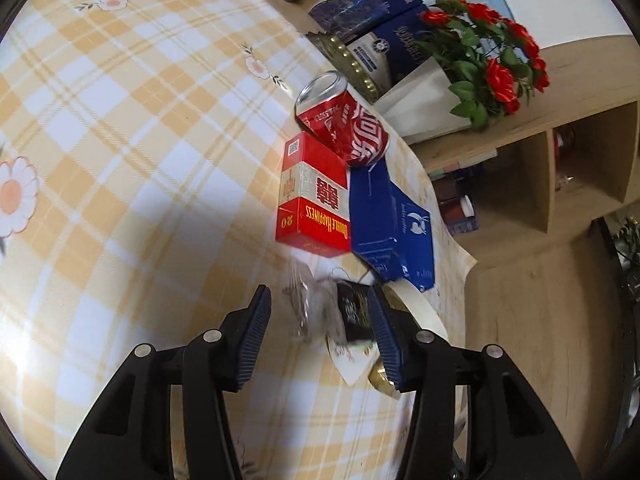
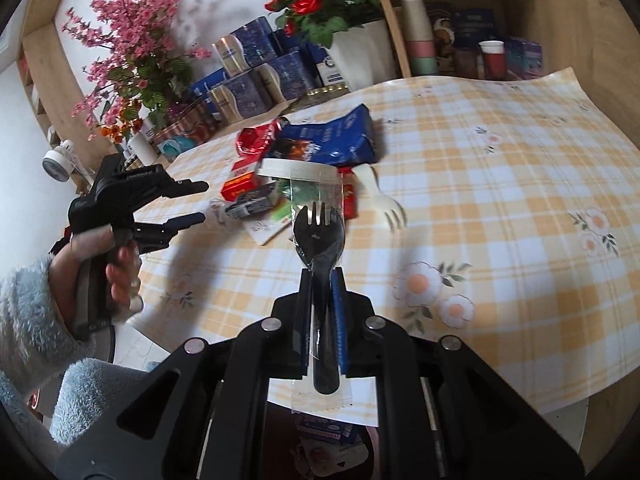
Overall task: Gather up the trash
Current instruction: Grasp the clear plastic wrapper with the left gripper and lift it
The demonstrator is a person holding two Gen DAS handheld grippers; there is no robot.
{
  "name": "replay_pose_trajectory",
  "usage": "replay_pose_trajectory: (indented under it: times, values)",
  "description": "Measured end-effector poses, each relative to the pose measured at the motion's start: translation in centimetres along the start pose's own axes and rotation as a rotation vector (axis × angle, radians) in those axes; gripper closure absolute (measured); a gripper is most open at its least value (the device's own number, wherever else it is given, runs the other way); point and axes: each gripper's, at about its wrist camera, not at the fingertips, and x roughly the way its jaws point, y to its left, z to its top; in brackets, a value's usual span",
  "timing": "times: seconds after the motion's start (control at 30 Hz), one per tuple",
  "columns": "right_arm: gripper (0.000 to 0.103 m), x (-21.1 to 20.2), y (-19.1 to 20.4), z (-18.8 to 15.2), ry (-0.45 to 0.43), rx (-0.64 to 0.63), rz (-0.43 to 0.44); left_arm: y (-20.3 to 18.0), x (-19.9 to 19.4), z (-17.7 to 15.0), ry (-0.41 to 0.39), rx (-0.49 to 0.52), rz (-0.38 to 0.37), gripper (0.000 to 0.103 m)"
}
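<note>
A counter covered with a yellow-and-white checked cloth printed with flowers is seen in both wrist views, with a cluster of trash gathered toward its far left part in the right wrist view. The right gripper is clamped on a black plastic spork sealed in a clear wrapper, which is held upright above the near part of the counter. A white plastic fork is seen lying on the cloth just right of the cluster. In the left wrist view, a red soda can is lying on its side, with a red cigarette pack touching its near end and a blue carton flattened just right of the pack. The left gripper, held by a hand in a fluffy light-blue sleeve, is seen with its jaws partly apart around a blurred crumple of clear wrapper and a small dark packet; whether the pads press on either cannot be told. A white pot of red roses and dark blue boxes are ranged beyond the far edge of the counter.
</note>
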Motion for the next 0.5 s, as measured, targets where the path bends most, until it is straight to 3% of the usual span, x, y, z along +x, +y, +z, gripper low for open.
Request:
replay_pose_trajectory:
  times: [0.13,0.23,0.5]
  values:
    - [0.09,-0.1,-0.3,-0.1,-0.002,0.004,-0.011,-0.4,1.4,0.1,0.011,0.042,0.051,0.056]
    - [0.09,-0.1,-0.3,0.0,-0.005,0.006,-0.012,-0.6,2.0,-0.4,0.003,0.097,0.133,0.077]
    - [0.09,-0.4,0.6,0.0,-0.009,-0.009,-0.01,-2.3,-1.4,-1.6,-0.05,0.299,0.173,0.085]
